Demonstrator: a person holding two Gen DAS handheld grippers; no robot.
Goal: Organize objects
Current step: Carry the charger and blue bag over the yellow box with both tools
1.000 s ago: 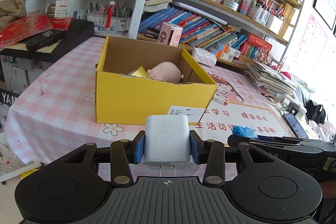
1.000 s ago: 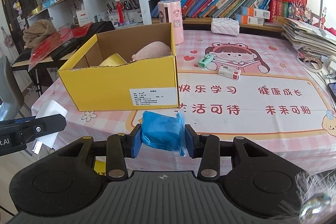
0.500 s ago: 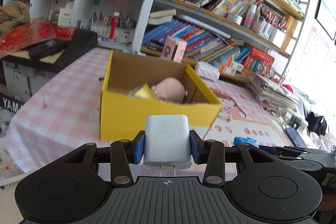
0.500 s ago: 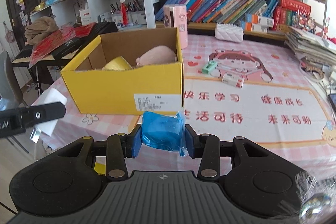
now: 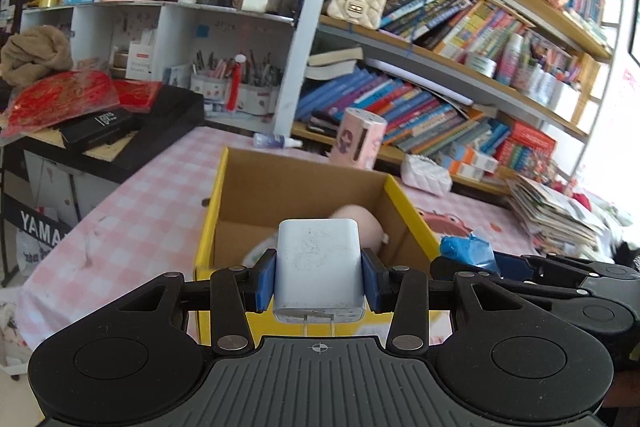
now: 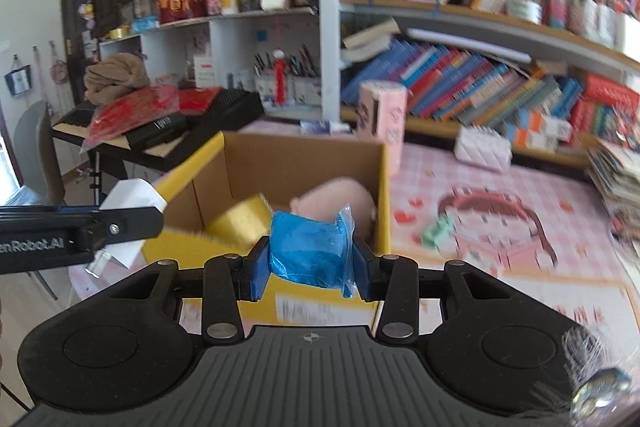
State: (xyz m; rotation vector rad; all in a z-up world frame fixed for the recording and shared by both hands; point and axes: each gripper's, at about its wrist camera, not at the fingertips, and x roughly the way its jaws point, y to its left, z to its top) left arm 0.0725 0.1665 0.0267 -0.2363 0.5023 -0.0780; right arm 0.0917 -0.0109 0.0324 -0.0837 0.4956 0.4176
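Observation:
My left gripper (image 5: 319, 281) is shut on a white plug-in charger (image 5: 319, 259), prongs facing the camera. My right gripper (image 6: 310, 267) is shut on a blue plastic-wrapped packet (image 6: 310, 249). Both hang just in front of and above the near wall of an open yellow cardboard box (image 5: 304, 187) (image 6: 384, 187) on the pink checked table. Inside the box lie a pink plush toy (image 6: 336, 199) and a yellow item (image 6: 240, 223). In the left wrist view the blue packet (image 5: 468, 253) shows at the right; in the right wrist view the charger (image 6: 134, 195) shows at the left.
A pink cylinder box (image 6: 382, 111) stands behind the yellow box. A small green item (image 6: 438, 233) lies on the cartoon table mat (image 6: 500, 227). Bookshelves (image 5: 440, 67) fill the back. A black keyboard with red cloth (image 5: 100, 115) sits left. A paper stack (image 5: 556, 211) lies right.
Both grippers have risen and come closer to the yellow box, which now looms larger with its inside visible past the held charger and packet. Both grips are unchanged.

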